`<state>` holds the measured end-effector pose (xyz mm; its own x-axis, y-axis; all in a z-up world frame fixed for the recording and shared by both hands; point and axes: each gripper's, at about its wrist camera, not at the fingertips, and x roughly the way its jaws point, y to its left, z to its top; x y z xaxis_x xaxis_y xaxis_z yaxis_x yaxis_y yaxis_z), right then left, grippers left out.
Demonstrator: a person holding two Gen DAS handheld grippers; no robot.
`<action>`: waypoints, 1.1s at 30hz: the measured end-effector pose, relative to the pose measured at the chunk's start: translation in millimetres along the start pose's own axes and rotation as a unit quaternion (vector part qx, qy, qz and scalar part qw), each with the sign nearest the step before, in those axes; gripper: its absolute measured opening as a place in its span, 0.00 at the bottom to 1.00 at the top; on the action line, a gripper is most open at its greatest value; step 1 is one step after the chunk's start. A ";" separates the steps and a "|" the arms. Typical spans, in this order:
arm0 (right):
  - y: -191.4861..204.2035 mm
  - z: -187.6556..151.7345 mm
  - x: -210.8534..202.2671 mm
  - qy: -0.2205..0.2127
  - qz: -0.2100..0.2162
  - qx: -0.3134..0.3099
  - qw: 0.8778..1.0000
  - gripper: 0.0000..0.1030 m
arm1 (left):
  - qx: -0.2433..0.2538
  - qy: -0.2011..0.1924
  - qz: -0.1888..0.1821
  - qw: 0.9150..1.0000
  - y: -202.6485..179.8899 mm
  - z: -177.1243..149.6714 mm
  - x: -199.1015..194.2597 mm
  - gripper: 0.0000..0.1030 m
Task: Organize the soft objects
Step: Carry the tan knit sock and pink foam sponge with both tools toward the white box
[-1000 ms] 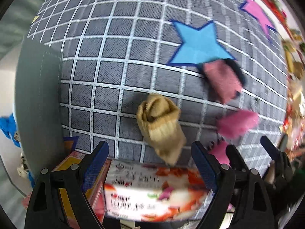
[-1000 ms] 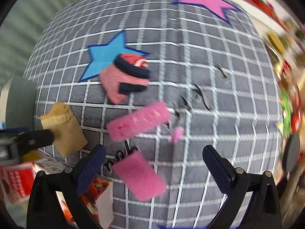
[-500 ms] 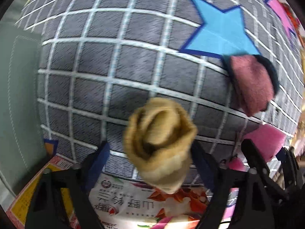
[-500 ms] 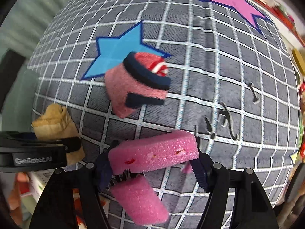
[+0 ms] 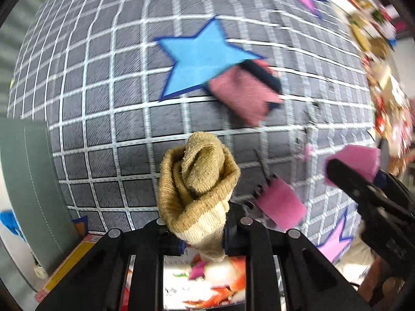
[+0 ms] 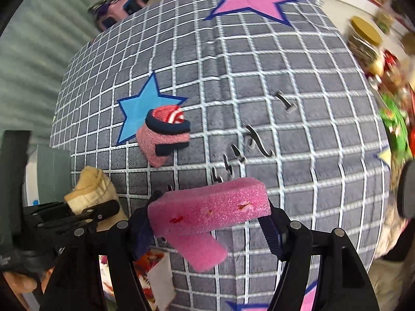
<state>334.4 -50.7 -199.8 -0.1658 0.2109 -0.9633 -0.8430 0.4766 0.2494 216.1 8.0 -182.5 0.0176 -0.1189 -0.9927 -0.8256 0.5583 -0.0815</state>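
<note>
My left gripper (image 5: 202,235) is shut on a rolled tan sock (image 5: 197,181) and holds it above the grey checked cloth (image 5: 103,90). The sock also shows in the right wrist view (image 6: 90,191). My right gripper (image 6: 210,223) is shut on a pink foam block (image 6: 210,206), lifted off the cloth; it shows in the left wrist view (image 5: 352,160) too. A second pink foam block (image 6: 199,251) lies on the cloth below it. A rolled pink and navy sock (image 6: 163,134) lies by the blue star (image 6: 137,106).
A printed carton (image 5: 207,282) lies at the cloth's near edge. A grey-green panel (image 5: 26,181) stands at the left. Cluttered colourful items (image 6: 389,77) line the right side. A pink star patch (image 6: 246,0) is at the far end.
Both grippers closed: the left on the tan sock, the right on the pink foam block. Both have lifted their objects off the cloth and pulled back.
</note>
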 end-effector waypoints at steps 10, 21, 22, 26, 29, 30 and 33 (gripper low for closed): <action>-37.1 -51.4 -46.8 0.001 -0.020 0.076 0.997 0.70 | 0.129 -0.033 -0.015 0.991 -24.5 -43.1 -44.3 0.21; -21.0 -125.3 -68.5 0.025 -0.043 0.160 0.986 0.70 | 0.245 -0.063 -0.021 0.967 -19.6 -112.7 -64.4 0.21; -17.0 -130.7 -68.7 0.025 -0.044 0.162 0.985 0.70 | 0.253 -0.064 -0.023 0.965 -18.5 -119.9 -66.5 0.21; 3.2 -157.9 -75.1 0.023 -0.047 0.170 0.984 0.70 | 0.291 -0.062 -0.030 0.954 -13.2 -152.9 -72.7 0.21; 16.3 -172.1 -78.2 0.021 -0.047 0.174 0.983 0.70 | 0.318 -0.067 -0.031 0.945 -8.2 -173.4 -79.5 0.21; 21.9 -178.5 -79.7 0.020 -0.047 0.175 0.983 0.70 | 0.326 -0.070 -0.031 0.942 -5.6 -179.7 -82.7 0.21; 37.4 -194.3 -82.6 0.019 -0.045 0.176 0.983 0.70 | 0.340 -0.081 -0.033 0.937 2.6 -193.1 -91.1 0.21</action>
<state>217.1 -216.1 -130.1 -0.1225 0.1250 -0.9846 -0.6274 0.7589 0.1744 103.5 -138.2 -75.2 0.1855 -0.0761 -0.9797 -0.2718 0.9541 -0.1256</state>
